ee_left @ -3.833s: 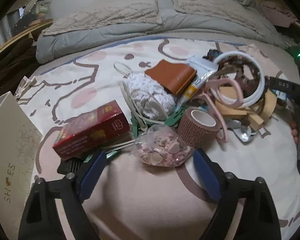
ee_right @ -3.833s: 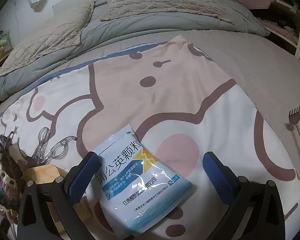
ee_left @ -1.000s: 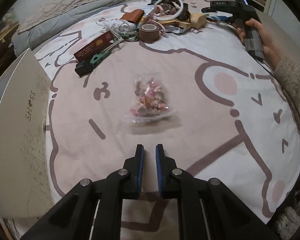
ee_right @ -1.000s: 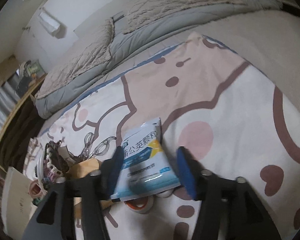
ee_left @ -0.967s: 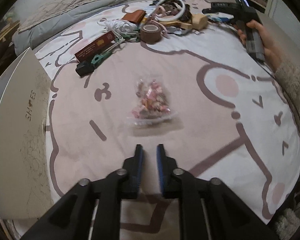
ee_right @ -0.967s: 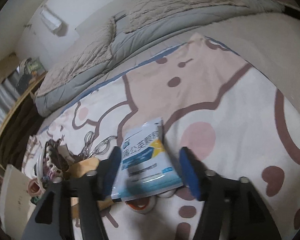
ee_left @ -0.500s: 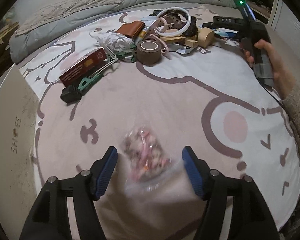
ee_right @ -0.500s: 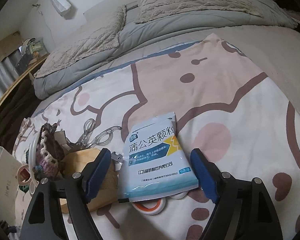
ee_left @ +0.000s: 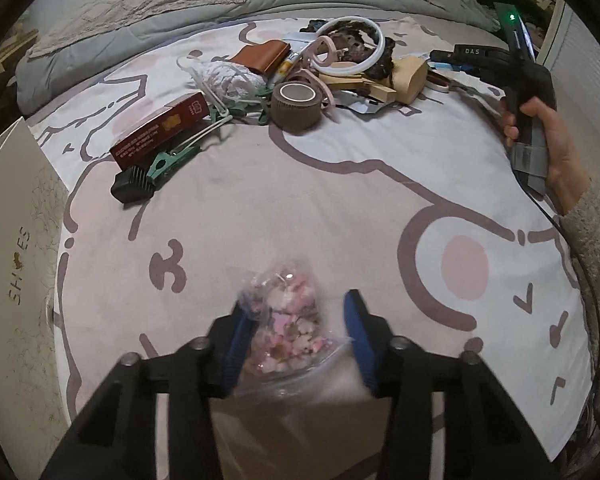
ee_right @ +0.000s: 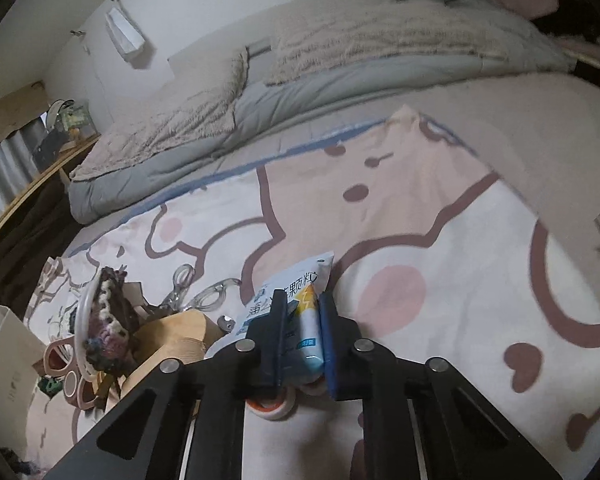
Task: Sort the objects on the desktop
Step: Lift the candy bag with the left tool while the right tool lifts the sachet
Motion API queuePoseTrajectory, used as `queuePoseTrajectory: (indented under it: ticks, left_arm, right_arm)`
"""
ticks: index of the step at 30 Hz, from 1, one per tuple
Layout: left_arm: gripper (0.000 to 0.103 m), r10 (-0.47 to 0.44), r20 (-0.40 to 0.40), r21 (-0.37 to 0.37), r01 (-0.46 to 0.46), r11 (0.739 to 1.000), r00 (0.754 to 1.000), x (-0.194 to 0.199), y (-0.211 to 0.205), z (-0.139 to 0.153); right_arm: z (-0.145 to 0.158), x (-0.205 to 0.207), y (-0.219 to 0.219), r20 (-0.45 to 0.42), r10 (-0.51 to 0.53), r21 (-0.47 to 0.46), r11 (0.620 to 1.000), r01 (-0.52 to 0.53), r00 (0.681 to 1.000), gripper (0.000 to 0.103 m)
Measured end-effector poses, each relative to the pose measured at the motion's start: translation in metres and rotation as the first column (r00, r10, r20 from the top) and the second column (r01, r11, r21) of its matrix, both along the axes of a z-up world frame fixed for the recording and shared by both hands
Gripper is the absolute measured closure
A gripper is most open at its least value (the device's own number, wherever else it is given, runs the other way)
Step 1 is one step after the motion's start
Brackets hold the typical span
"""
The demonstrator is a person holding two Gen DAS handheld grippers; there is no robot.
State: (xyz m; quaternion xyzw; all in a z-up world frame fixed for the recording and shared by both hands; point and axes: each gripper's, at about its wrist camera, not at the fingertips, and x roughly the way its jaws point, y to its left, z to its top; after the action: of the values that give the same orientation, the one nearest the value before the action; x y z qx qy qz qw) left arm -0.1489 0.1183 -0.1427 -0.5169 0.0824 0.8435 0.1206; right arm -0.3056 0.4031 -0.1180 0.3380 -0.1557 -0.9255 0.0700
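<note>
In the left wrist view a clear bag of pink candies (ee_left: pixel 288 328) lies on the cartoon bedsheet between the blue pads of my left gripper (ee_left: pixel 296 316), which is open around it; the left pad touches the bag. In the right wrist view my right gripper (ee_right: pixel 303 320) is shut on a white-and-blue medicine sachet (ee_right: pixel 300 292), squeezing it into a fold above the sheet. The right gripper also shows in the left wrist view (ee_left: pixel 528 92), held by a hand at the far right.
A pile sits at the far side: red box (ee_left: pixel 160 132), brown tape roll (ee_left: pixel 298 106), brown wallet (ee_left: pixel 264 56), white ring (ee_left: pixel 348 46), green clip (ee_left: pixel 168 160). A white shoe box (ee_left: pixel 16 240) stands at left. Scissors (ee_right: pixel 208 292) and a beige tape roll (ee_right: pixel 180 340) lie left of the sachet.
My left gripper opened and moved forward over the candy bag, jaws now around it. My right gripper closed from wide open onto the sachet and pinched it.
</note>
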Motion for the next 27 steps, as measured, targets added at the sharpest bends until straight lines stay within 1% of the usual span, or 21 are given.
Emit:
queuePoseTrajectory:
  ticks: [1,2,5,8,12,19,24,27]
  left_arm:
    - [0.065,-0.002,-0.002,0.002,0.002,1.000,1.000,0.002,-0.001,0.001]
    - [0.070,-0.004,-0.001,0.002,0.004,1.000,1.000,0.004,-0.001,0.002]
    - [0.072,-0.004,0.002,0.007,0.004,1.000,1.000,0.008,-0.004,0.003]
    - [0.073,-0.012,0.004,0.002,0.012,1.000,1.000,0.013,-0.006,0.004]
    - [0.073,-0.031,0.005,-0.002,0.031,1.000,1.000,0.021,-0.008,0.007]
    - [0.073,-0.043,0.006,0.003,0.043,0.999,0.999,0.041,-0.021,0.014]
    - [0.073,-0.049,-0.005,0.009,0.049,0.999,0.999,0.052,-0.031,0.019]
    - [0.073,-0.051,-0.006,0.012,0.051,0.999,0.999,0.057,-0.035,0.018]
  right_arm:
    - [0.004,0.004,-0.001,-0.016,-0.005,0.012,1.000,0.006,1.000,0.089]
    - [0.006,0.005,-0.001,-0.020,-0.007,0.015,1.000,0.007,1.000,0.089]
    - [0.010,0.011,-0.001,-0.027,-0.023,0.024,0.999,0.023,0.999,0.091]
    - [0.011,0.020,0.002,-0.022,-0.028,0.010,1.000,0.028,0.999,0.093]
    - [0.014,0.041,0.003,-0.014,-0.037,-0.003,0.999,0.037,0.999,0.094]
    - [0.031,0.086,-0.004,-0.026,-0.025,-0.008,1.000,0.024,0.999,0.095]
    - [0.041,0.115,-0.017,-0.027,0.017,-0.017,1.000,-0.017,0.999,0.095]
    - [0.045,0.136,-0.026,-0.013,0.065,-0.039,0.997,-0.066,0.998,0.095]
